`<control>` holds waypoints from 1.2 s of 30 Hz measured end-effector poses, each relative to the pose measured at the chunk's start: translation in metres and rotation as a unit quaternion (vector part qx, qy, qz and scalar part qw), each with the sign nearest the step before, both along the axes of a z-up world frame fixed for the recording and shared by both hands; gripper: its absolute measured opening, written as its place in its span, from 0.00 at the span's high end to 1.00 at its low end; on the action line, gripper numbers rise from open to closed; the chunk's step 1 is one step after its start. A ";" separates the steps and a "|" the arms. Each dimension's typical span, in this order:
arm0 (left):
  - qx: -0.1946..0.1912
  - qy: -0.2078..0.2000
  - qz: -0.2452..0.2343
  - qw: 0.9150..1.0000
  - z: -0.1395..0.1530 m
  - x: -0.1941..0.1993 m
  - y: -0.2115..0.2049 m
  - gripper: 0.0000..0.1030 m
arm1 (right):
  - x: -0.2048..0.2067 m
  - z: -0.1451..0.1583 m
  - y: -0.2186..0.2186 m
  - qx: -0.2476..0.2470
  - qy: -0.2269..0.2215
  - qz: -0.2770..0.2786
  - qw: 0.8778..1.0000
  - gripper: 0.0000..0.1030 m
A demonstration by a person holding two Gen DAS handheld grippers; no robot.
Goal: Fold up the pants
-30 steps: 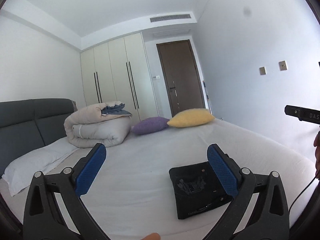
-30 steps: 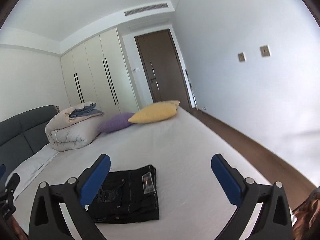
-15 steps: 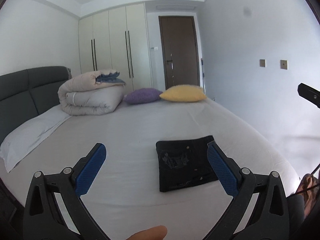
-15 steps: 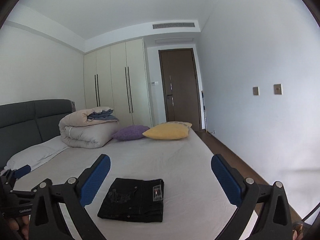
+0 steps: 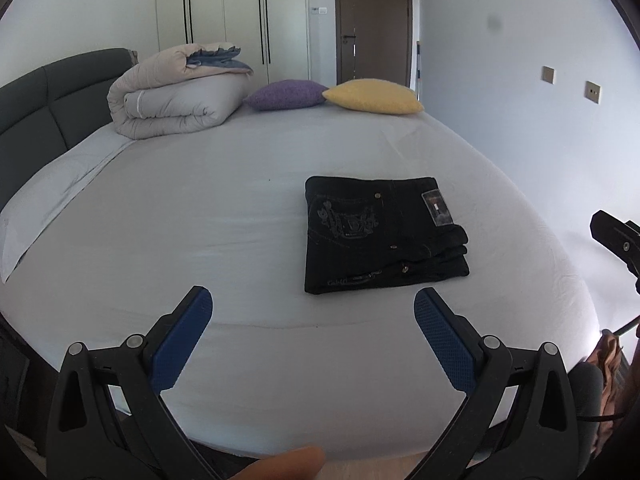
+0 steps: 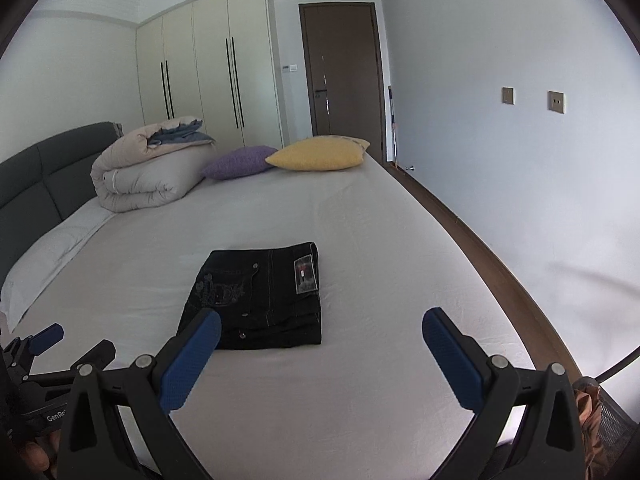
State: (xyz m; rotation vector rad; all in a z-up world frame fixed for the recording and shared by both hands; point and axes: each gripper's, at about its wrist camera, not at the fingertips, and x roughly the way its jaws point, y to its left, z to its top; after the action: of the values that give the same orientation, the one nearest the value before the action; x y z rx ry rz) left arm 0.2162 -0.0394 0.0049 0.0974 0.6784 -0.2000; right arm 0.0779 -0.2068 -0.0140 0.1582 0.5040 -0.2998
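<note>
Black pants lie folded into a compact rectangle on the bed, on the right half of the white sheet, nearer the foot than the pillows; embroidered back pocket facing up, waist patch toward the right edge, folded layers stacked at the near right corner. Left gripper hovers above the near edge of the bed, jaws released and spread wide, nothing between the blue pads; the pants sit beyond and between its fingertips, apart from them. Right gripper likewise released, jaws wide, empty; its left pad overlaps the near left corner of the pants in view, contact cannot be told. Far end of bed: rolled beige duvet on the left with blue cloth on top, purple cushion beside it, yellow cushion to the right of that. Grey headboard along the left. Wardrobe and brown door on the far wall.
</note>
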 end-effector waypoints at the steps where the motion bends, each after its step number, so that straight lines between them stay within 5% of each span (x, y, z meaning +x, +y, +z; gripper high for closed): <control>1: 0.000 0.004 0.001 1.000 -0.005 0.001 0.000 0.00 | 0.000 -0.002 0.003 -0.003 0.005 0.002 1.000 0.00; 36: -0.011 0.039 0.010 0.999 -0.034 0.019 0.007 0.00 | 0.013 -0.025 0.019 0.013 0.059 0.032 0.998 0.00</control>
State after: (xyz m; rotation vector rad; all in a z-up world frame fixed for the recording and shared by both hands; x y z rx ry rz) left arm 0.2356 -0.0321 -0.0291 0.0619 0.7551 -0.1920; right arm 0.0912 -0.1877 -0.0387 0.1492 0.6295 -0.2405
